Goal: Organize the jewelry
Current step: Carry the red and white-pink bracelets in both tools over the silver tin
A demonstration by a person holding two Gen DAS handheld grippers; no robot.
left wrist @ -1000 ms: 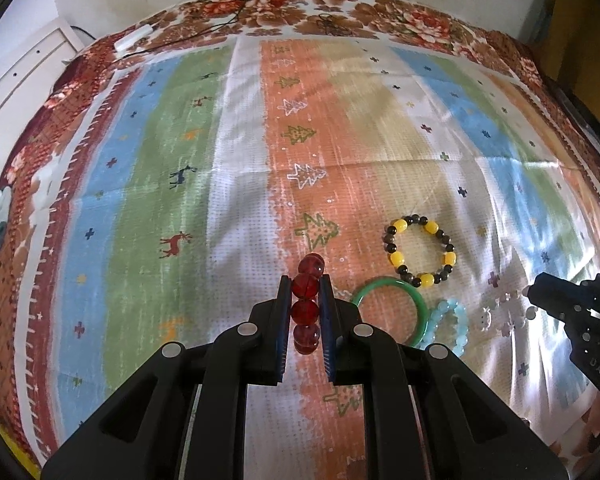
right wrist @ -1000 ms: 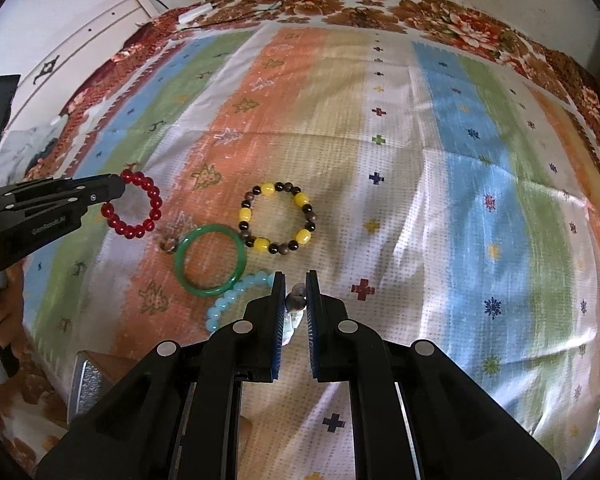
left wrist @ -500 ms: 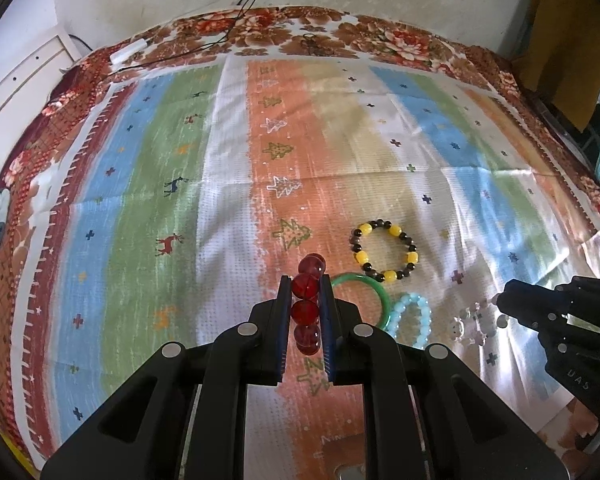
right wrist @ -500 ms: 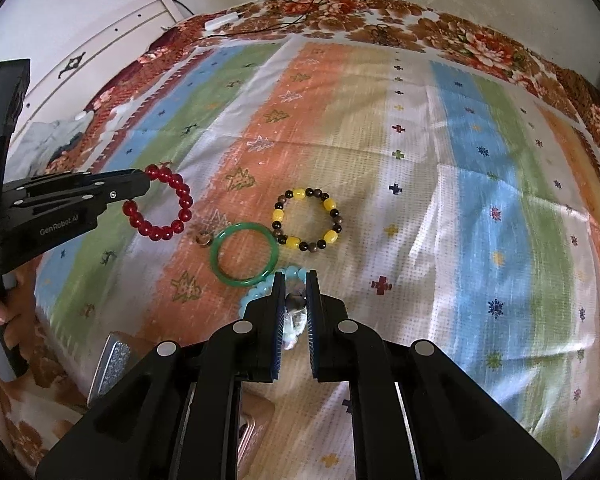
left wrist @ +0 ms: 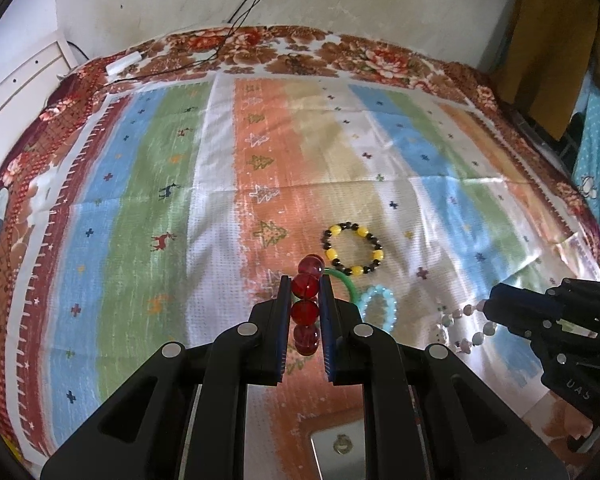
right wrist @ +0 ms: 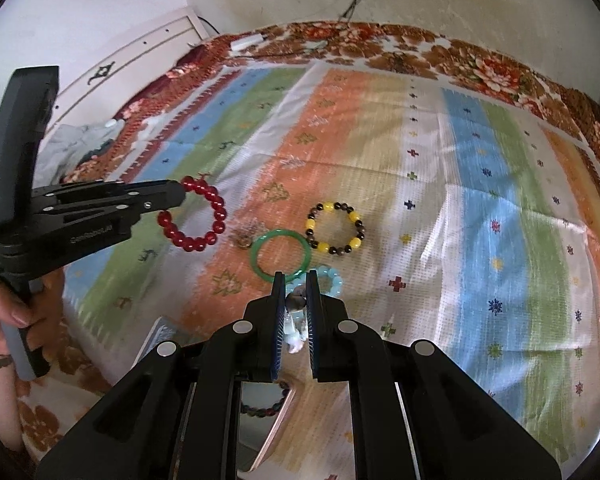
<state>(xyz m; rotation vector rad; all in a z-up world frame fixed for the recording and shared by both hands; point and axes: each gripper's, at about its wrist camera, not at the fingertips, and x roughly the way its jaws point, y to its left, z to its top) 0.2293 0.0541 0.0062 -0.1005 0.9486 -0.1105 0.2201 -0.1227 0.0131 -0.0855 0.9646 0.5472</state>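
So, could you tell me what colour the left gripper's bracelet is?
Red, glossy round beads; clearest in the right wrist view.

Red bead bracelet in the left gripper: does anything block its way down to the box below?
Nothing visible does. The red bead bracelet hangs clamped in the left gripper, and the box is only partly visible beneath the fingers.

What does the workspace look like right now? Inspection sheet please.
Surface: striped cloth over a floral bedspread.
Job's things: green bangle, yellow-black bracelet and pale blue bracelet lie on the cloth; open box below the grippers, bracelet inside.
Clutter: small brown piece beside the bangle.
Grippers: left hand-held gripper shut on red bead bracelet; right hand-held gripper shut on pale bead bracelet.
Cables: black cords down the wall.
Surroundings: white cabinet.
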